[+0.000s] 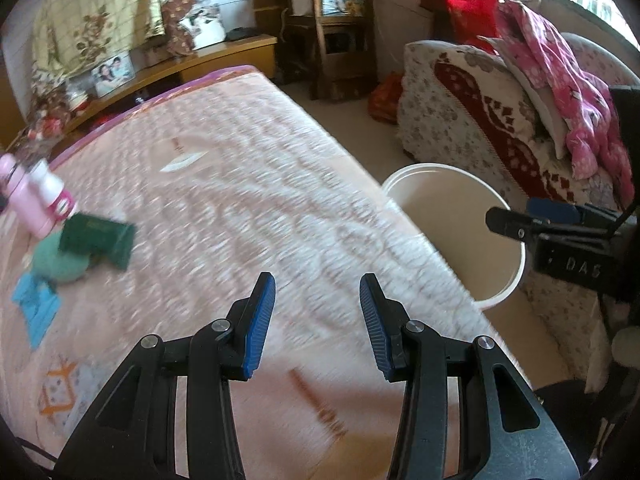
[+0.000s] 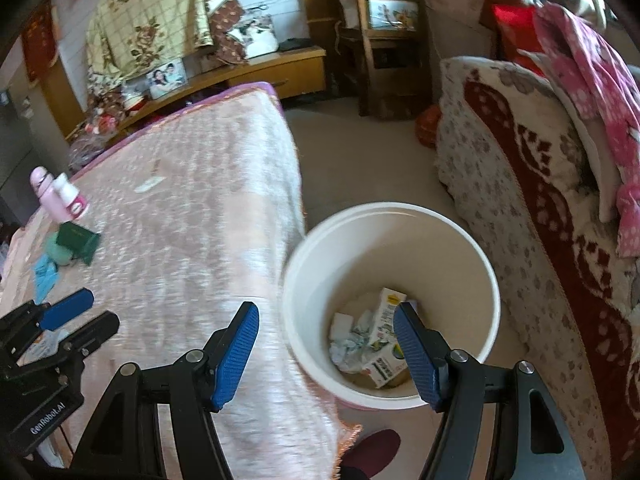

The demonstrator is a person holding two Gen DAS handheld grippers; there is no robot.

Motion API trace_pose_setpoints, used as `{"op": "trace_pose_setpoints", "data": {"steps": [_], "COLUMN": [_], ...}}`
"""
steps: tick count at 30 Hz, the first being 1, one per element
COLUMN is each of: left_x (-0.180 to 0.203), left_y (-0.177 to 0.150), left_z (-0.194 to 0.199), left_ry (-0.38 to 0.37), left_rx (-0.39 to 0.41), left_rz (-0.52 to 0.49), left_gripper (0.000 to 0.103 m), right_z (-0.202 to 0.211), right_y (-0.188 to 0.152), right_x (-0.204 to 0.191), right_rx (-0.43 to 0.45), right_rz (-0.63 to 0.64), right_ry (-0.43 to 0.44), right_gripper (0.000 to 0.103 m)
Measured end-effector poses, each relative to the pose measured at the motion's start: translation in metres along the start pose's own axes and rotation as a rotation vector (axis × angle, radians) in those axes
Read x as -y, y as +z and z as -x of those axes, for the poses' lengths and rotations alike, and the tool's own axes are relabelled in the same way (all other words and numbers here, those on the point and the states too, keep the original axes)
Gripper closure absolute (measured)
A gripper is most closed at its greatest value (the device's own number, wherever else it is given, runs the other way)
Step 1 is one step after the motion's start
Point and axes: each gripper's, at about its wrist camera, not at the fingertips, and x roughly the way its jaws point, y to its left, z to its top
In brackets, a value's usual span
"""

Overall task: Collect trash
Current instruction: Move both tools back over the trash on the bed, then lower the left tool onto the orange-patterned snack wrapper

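Your left gripper [image 1: 317, 322] has its jaws spread a little way apart with nothing between them, and it hangs over the pink bed [image 1: 224, 184], tipped down at the cover. Your right gripper [image 2: 326, 354] has its jaws spread wider, also with nothing in them, and it hangs right at the near edge of the white bucket [image 2: 390, 216], so one jaw is over the bed and the other is over the bucket's mouth. The bucket stands on the floor just beside the bed, between the bed and the flowery sofa [image 2: 532, 208], and that looks like a handy spot: you only have to swing a short way off the bed to drop things in. Down in the bucket, just ahead of your right jaws, lie a milk carton [image 2: 384, 320] and some crumpled paper [image 2: 352, 344], so some trash is already in. The rest of the stuff sits far ahead and to the left of your left jaws, near the far side of the bed: a dark green box [image 1: 98, 236] lying against a round green thing [image 1: 60, 264], a blue packet [image 1: 36, 308] just nearer to you, and two pink bottles [image 1: 38, 196] standing behind them. I think empty, spread jaws mean you are ready to go and fetch the next piece, and the green box or blue packet looks like the likely pick
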Motion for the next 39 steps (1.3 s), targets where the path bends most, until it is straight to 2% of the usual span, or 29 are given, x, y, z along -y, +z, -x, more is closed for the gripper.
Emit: {"op": "trace_pose_setpoints", "data": {"steps": [7, 19, 39], "left_x": [-0.033, -0.080, -0.129], "left_y": [-0.023, -0.044, -0.067], "left_z": [0.022, 0.045, 0.064], "left_ry": [0.044, 0.109, 0.188], "left_rx": [0.012, 0.033, 0.052], "left_rz": [0.037, 0.092, 0.163], "left_gripper": [0.061, 0.061, 0.061], "right_z": [0.007, 0.002, -0.002], "right_y": [0.000, -0.004, -0.013], "right_x": [-0.050, -0.123, -0.183], "right_rx": [0.010, -0.005, -0.029], "right_rz": [0.081, 0.184, 0.271], "right_ry": [0.041, 0.097, 0.139], "right_gripper": [0.035, 0.034, 0.034]}}
